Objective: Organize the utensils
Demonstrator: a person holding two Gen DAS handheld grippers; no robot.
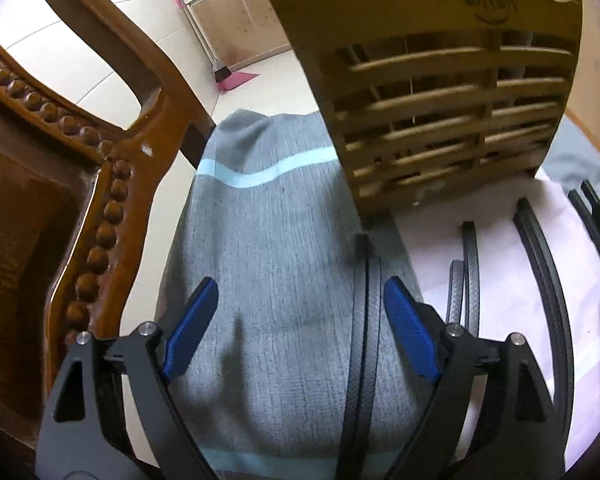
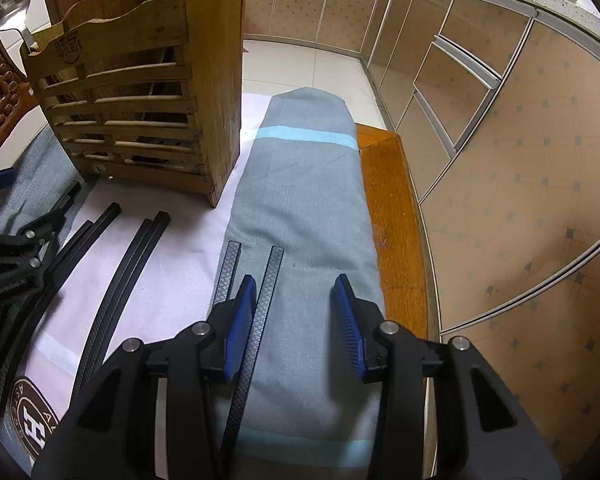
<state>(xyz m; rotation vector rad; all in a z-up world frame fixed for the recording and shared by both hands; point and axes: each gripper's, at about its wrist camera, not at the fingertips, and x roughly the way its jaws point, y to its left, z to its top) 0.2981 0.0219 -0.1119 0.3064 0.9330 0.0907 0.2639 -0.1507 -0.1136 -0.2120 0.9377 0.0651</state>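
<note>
The left gripper (image 1: 296,328) has its jaws spread wide and holds nothing — a pair of black chopsticks (image 1: 366,320) lies on the grey cloth (image 1: 268,220) between the jaws, close by the right-hand blue pad. The right gripper (image 2: 294,320) stands about half open, also empty; one textured chopstick (image 2: 260,308) runs just inside its left pad, a second (image 2: 226,270) just outside it. The wooden utensil holder (image 2: 140,92) stands on the desk beyond, more chopsticks (image 2: 140,248) lying before it.
</note>
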